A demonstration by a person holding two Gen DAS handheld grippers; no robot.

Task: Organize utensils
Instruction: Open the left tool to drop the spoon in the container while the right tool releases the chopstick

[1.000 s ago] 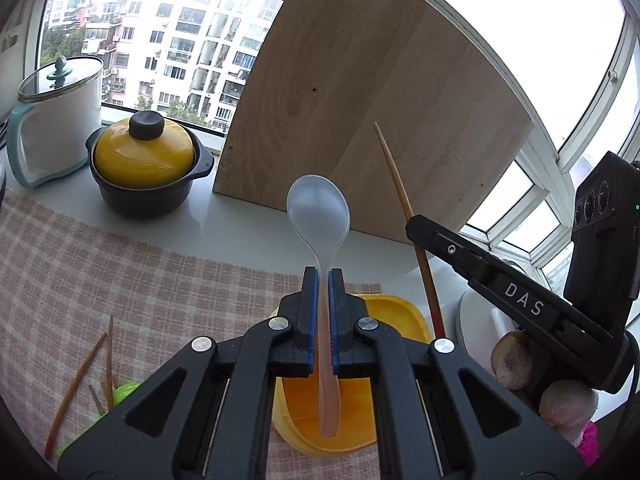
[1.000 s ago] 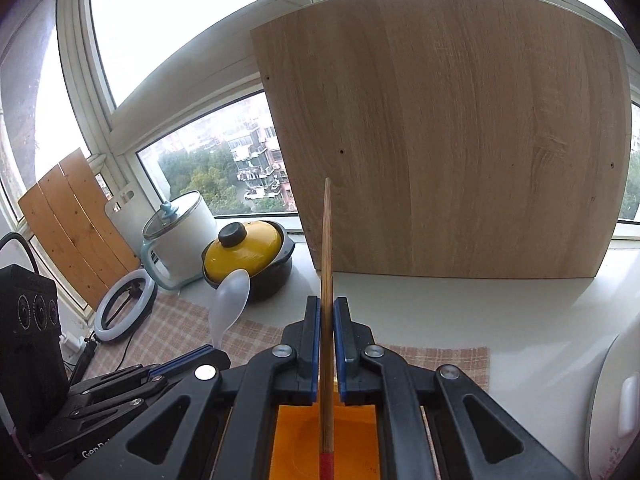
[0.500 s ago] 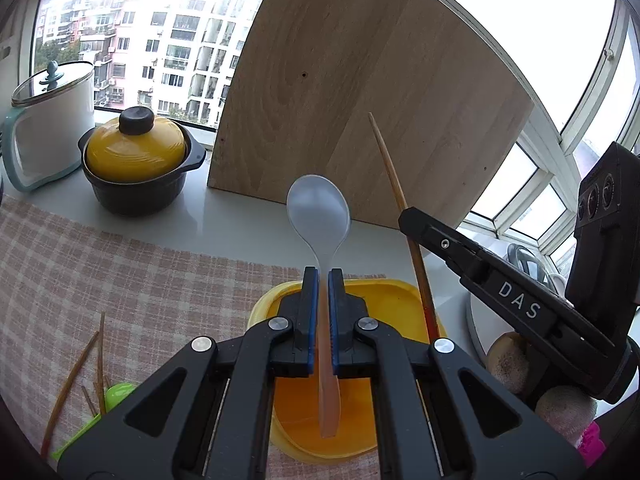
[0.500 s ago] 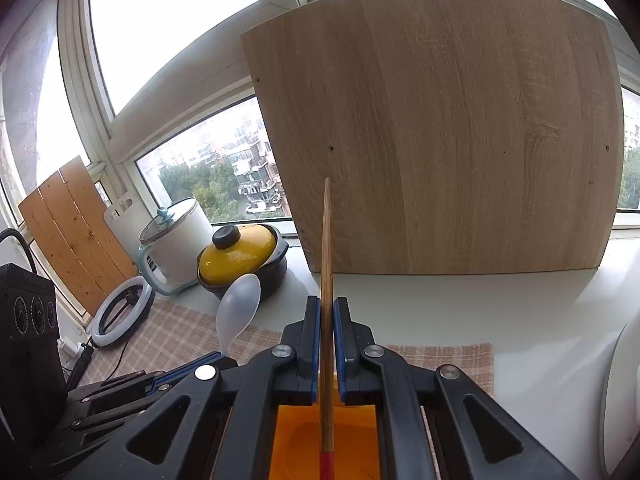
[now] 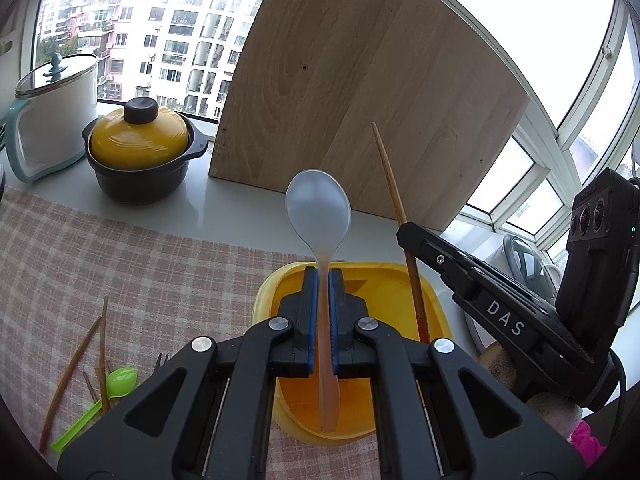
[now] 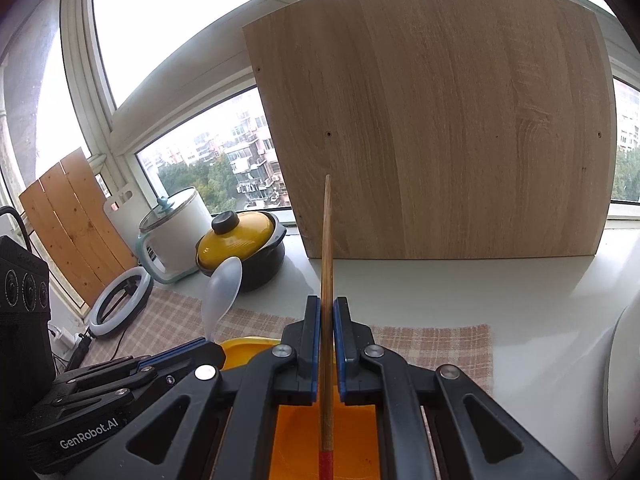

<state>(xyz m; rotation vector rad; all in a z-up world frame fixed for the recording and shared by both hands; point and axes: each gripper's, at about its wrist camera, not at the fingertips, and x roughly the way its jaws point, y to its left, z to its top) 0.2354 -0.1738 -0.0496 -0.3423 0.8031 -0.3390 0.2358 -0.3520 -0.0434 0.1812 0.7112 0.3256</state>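
My left gripper (image 5: 324,276) is shut on a clear plastic spoon (image 5: 319,208), held upright with its bowl up, over a yellow tray (image 5: 272,300). My right gripper (image 6: 327,304) is shut on a wooden chopstick (image 6: 327,232) with a red end, also upright over the tray (image 6: 240,345). The right gripper (image 5: 404,232) and its chopstick (image 5: 390,176) show at the right of the left wrist view. The left gripper's spoon (image 6: 224,284) shows at the left of the right wrist view. A green spoon (image 5: 116,384), several chopsticks (image 5: 72,368) and a fork (image 5: 161,360) lie on the cloth at the left.
A checked cloth (image 5: 120,272) covers the counter. A yellow-lidded black pot (image 5: 140,152) and a white pot (image 5: 52,120) stand at the back left. A large wooden board (image 5: 360,100) leans on the window. A ring light (image 6: 120,300) lies far left.
Both grippers have moved down and forward over the yellow tray, which now shows more fully beneath them. Each grip is unchanged.
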